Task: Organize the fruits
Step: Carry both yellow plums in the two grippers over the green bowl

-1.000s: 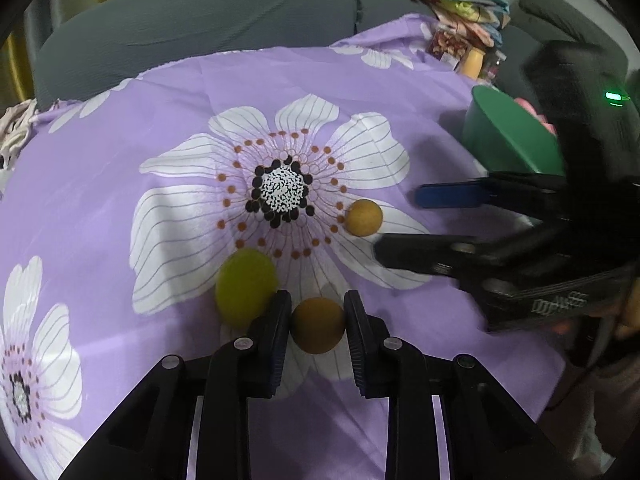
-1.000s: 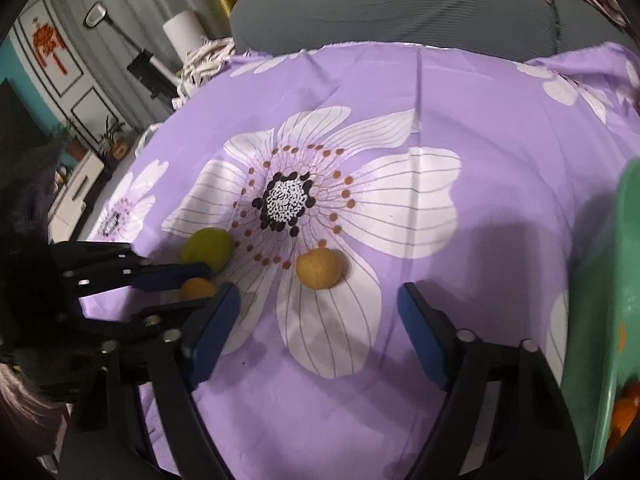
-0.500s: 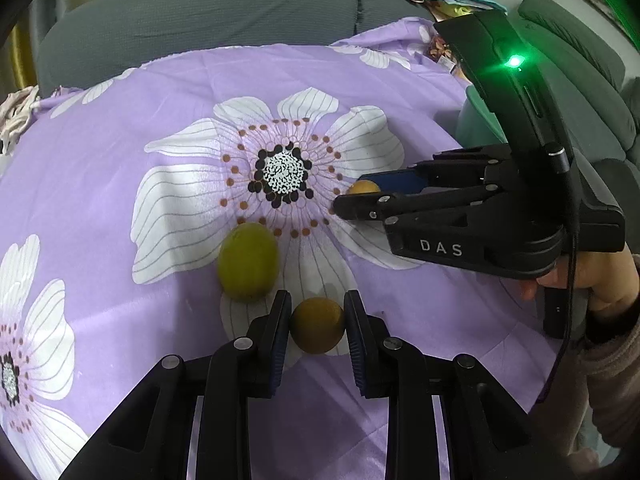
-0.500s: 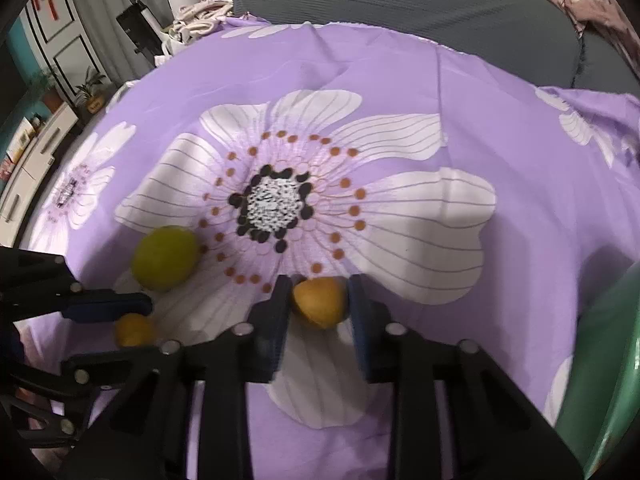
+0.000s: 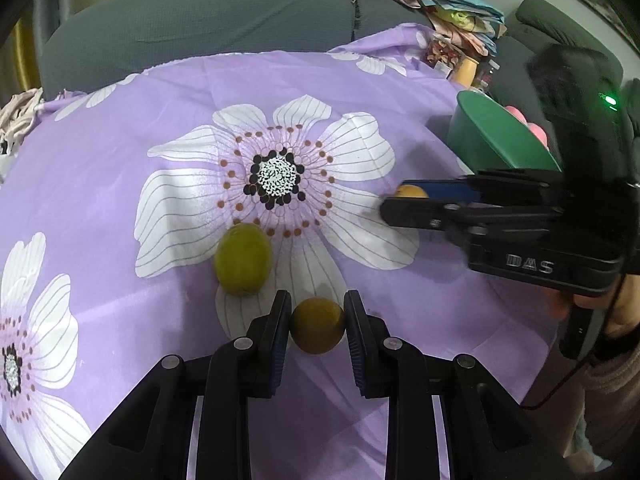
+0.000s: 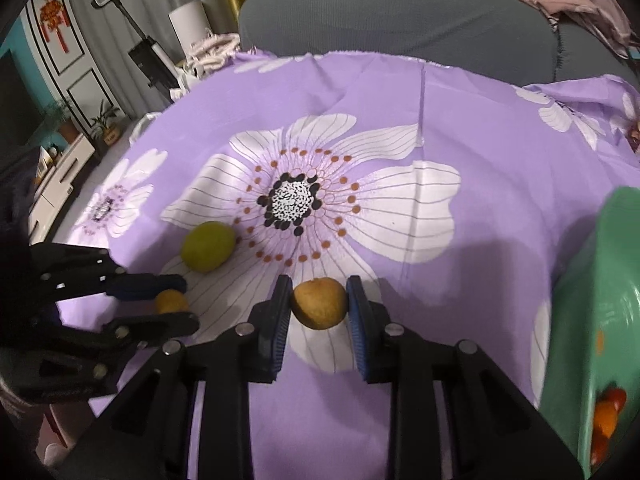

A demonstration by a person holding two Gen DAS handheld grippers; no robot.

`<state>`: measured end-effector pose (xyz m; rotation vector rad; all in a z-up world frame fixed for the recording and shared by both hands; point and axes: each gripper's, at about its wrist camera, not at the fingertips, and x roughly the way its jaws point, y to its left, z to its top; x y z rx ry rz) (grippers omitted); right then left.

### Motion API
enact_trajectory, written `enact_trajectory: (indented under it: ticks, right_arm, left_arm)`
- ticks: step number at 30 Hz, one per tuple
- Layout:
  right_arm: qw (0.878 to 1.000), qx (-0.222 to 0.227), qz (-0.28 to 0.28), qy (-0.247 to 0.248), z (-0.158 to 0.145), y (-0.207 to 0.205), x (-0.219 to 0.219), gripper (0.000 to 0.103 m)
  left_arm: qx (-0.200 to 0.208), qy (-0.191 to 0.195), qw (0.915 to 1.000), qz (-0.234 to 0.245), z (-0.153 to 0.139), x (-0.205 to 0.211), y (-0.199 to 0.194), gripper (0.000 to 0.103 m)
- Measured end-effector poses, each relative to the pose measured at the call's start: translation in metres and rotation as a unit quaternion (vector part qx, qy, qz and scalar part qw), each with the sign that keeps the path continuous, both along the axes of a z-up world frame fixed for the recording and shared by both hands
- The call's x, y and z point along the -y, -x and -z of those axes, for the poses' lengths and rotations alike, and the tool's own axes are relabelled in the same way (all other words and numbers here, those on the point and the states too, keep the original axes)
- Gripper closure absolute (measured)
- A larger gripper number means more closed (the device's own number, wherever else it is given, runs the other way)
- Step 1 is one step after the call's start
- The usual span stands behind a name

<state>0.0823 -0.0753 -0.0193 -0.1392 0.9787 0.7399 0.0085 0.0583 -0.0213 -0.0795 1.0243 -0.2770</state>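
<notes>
My left gripper (image 5: 317,326) is shut on a small brownish-orange fruit (image 5: 317,331) just above the purple flowered cloth (image 5: 120,152). A yellow-green fruit (image 5: 243,258) lies on the cloth just left of it, also in the right wrist view (image 6: 208,246). My right gripper (image 6: 319,307) is shut on a second orange fruit (image 6: 319,308); in the left wrist view that gripper (image 5: 404,200) holds it (image 5: 410,191) lifted, near the green bowl (image 5: 496,136). The left gripper (image 6: 176,300) shows at the left of the right wrist view.
The green bowl (image 6: 600,300) stands at the table's right edge with orange and red fruit inside. A grey sofa (image 5: 200,28) with piled clothes runs behind the table. Cluttered items (image 5: 464,68) sit at the far right corner.
My right gripper has shut on the orange fruit, lifted it and moved it right toward the green bowl. My left gripper stays shut on its fruit.
</notes>
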Motion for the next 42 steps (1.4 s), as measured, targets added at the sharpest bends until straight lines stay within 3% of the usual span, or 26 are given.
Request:
enact_trajectory:
  ticks: [18,42]
  right_arm:
    - [0.997,-0.004,0.039,-0.069,-0.002,0.053,0.049,0.075]
    - [0.988,0.041,0.09,-0.115,-0.032,0.06,0.111,0.075]
  left_arm:
    - [0.015,-0.009,0.9998,-0.001,-0.017,0.024,0.021,0.076]
    - [0.045,-0.026,0.9983,0.026,-0.046,0.073,0.007,0.076]
